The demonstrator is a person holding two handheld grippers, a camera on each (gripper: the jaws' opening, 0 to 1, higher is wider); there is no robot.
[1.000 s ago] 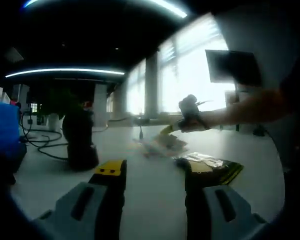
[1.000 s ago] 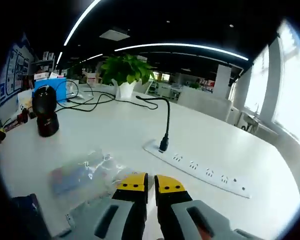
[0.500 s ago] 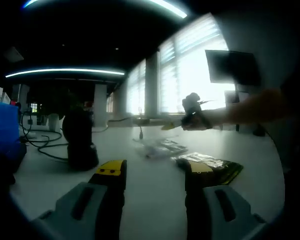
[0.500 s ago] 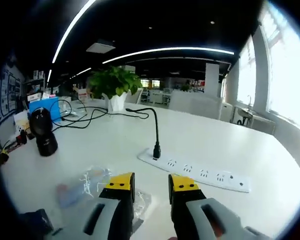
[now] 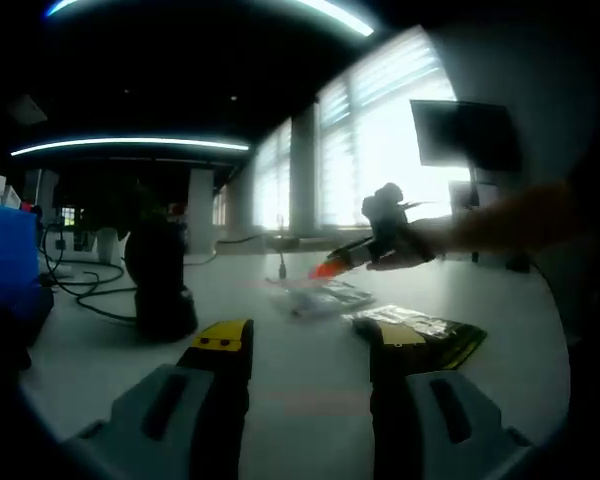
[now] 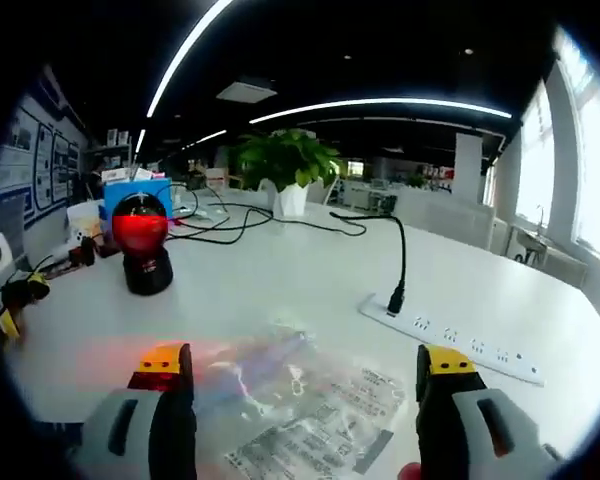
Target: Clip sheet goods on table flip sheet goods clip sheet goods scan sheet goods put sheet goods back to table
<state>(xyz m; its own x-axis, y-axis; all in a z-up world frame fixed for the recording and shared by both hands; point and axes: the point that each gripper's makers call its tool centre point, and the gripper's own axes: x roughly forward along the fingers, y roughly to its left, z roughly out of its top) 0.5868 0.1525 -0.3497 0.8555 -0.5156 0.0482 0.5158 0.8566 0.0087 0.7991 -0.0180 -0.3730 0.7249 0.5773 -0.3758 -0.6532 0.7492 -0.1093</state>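
Clear plastic is what the job turns on: a flat packet (image 6: 310, 400) lies on the white table (image 6: 280, 280) between and just beyond the jaws of the right gripper (image 6: 305, 375), which stand wide apart with nothing between them. In the right gripper view the packet's long axis runs from near right to far left, slanting across the gap, its far end pointing roughly toward the scanner (image 6: 143, 250). That scanner stands upright, well apart on the far left, its face glowing red, and a reddish wash falls on the table and on the left jaw tip.

The same packet (image 5: 320, 297) shows in the left gripper view as a low, pale shape, far ahead and a little right of centre. The right gripper (image 5: 365, 255) hovers just above it from the right. A darker packet (image 5: 420, 333) with a yellow edge lies nearer, close by the right jaw of the left gripper (image 5: 305, 350). Those jaws are also apart and empty.

So the right gripper is much the nearer, directly over the packet; the left sits well back. My guess is a re-grip is coming. With the packet flat, the jaws would need to catch an edge, most easily the near one.

A power strip (image 6: 470, 345) with its cable lies far right, apart from the packet.
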